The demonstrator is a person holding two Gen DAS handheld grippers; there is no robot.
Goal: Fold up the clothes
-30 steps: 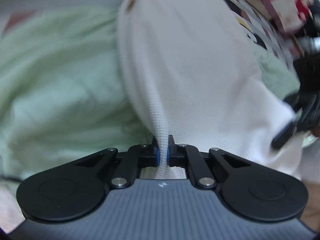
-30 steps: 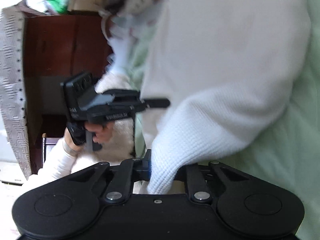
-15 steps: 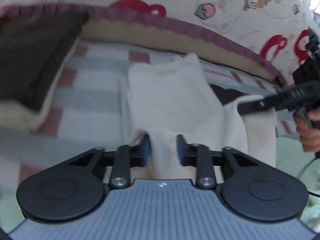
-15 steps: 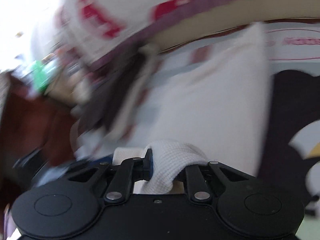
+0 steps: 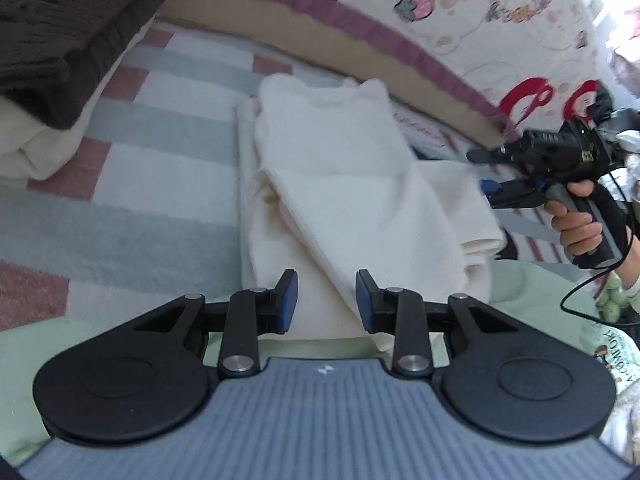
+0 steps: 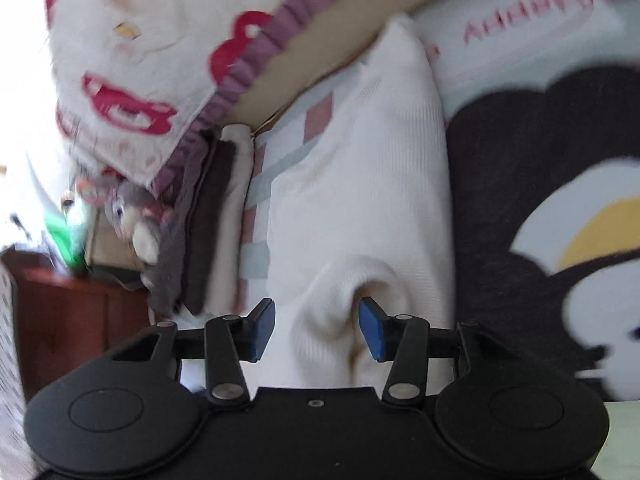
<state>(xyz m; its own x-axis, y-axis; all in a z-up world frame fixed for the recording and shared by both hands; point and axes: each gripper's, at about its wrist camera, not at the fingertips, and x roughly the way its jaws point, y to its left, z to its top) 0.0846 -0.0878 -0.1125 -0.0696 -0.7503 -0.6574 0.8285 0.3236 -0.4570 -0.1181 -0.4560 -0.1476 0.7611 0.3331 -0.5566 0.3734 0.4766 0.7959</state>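
Bedding in pink, grey and white stripes carries a cream knitted garment, folded into a long slab beside a white quilt printed with red bears. A dark brown knit sits stacked on pale folded cloth at the far left. The left gripper has its jaws spread, the garment's near edge lying between them untouched. The right gripper, its jaws having just opened, stands apart around a raised fold of the same cloth; in the blurred view the pads appear clear of it.
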